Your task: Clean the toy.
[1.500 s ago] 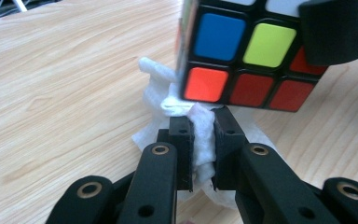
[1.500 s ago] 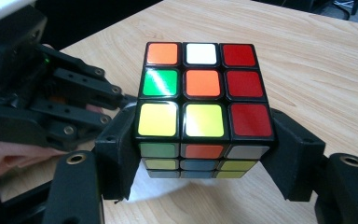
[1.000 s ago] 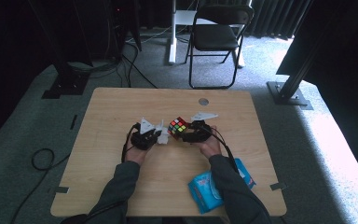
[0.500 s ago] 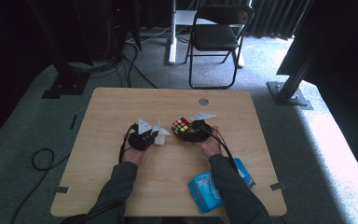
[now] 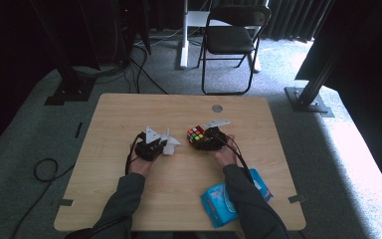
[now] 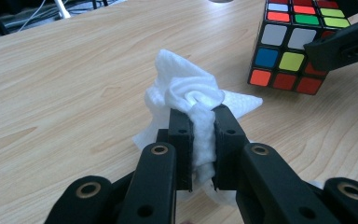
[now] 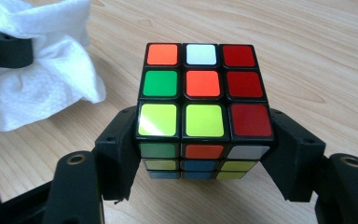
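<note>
Both tools are loaded and held just above or on the wooden surface, near its middle.

Left tool: jaws clamped together on a crumpled white tissue. The tissue is pinched in a thin fold between the pads; most of it bunches out ahead of the tips and trails onto the surface. In the high view the left tool sits at about 9 o'clock from the cube, near it but apart.

Right tool: jaws clamped on a colour cube, one pad on each side face, gripping the lower layers. The top face is upward. In the high view the cube sits at the front of the right tool. A blue packet of wipes lies at roughly 5 o'clock from the cube, beside the right forearm.

Judged step: the tissue is about to be brought across to wipe the cube.

Risks noted:
- The cube's layers turn freely. A sideways wiping push could twist the top layer, which sits above the pads, and shift the hold.
- The tissue is held by a narrow fold only; dragging it over the cube's edges could pull it out of the jaws or tear it.
- The loose tissue could snag on the right tool's pads.
- The two tools stand near each other; a quick approach could knock jaw against jaw.
</note>
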The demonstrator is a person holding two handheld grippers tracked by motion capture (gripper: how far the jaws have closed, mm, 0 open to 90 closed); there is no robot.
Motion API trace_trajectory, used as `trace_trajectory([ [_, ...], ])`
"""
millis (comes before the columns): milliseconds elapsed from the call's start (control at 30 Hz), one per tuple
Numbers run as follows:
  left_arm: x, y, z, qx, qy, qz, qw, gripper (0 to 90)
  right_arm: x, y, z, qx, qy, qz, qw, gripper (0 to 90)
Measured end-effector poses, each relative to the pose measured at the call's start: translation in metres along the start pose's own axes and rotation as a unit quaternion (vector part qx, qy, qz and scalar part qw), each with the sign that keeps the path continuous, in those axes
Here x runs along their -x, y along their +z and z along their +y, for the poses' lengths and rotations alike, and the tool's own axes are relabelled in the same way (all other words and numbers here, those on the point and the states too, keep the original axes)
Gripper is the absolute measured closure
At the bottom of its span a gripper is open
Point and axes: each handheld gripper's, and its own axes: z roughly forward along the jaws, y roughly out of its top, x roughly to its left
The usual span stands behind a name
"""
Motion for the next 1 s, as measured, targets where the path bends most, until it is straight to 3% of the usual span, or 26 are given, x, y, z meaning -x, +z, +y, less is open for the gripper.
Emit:
trace_trajectory([
  [233, -0.0019, 0.0000, -0.0022, -0.003, -0.002, 0.002, 1.0000, 81.0, 0.0021, 0.0026, -0.0009, -0.013, 0.007, -0.017, 0.9997, 34.2],
  [1000, -0.0060, 0.0015, -0.0097, -0.024, -0.002, 0.014, 0.9996, 79.5, 0.0023, 0.0062, -0.0022, -0.030, 0.006, -0.020, 0.9993, 34.2],
])
